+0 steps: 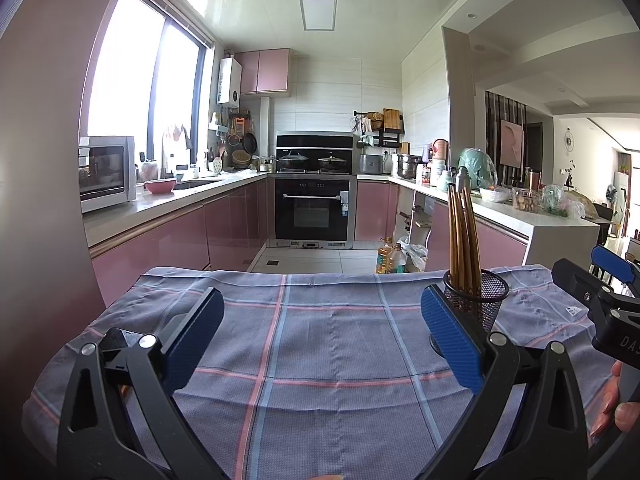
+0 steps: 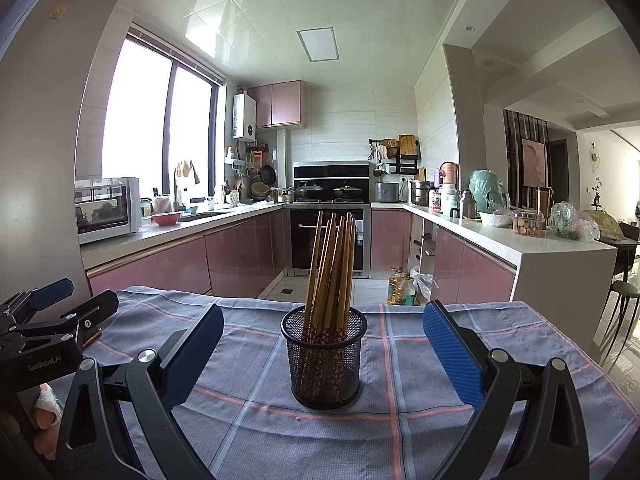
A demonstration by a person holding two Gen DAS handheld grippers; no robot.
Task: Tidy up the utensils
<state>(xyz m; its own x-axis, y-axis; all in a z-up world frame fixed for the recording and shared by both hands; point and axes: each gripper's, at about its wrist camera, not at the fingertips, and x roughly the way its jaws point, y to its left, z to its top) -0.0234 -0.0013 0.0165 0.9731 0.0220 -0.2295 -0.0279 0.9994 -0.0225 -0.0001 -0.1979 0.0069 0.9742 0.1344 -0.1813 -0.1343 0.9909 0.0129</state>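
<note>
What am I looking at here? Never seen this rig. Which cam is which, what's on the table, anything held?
No robot: a person holds a hand-held gripper in each hand, each with a fisheye camera looking out along its two blue-padded fingers. The left hand-held gripper fills the left wrist view; the right hand-held gripper fills the right wrist view. Both are open and hold nothing. On the checked cloth stands a black mesh cup with wooden chopsticks upright in it. The cup sits straight ahead of the right gripper, and off to the right in the left view.
</note>
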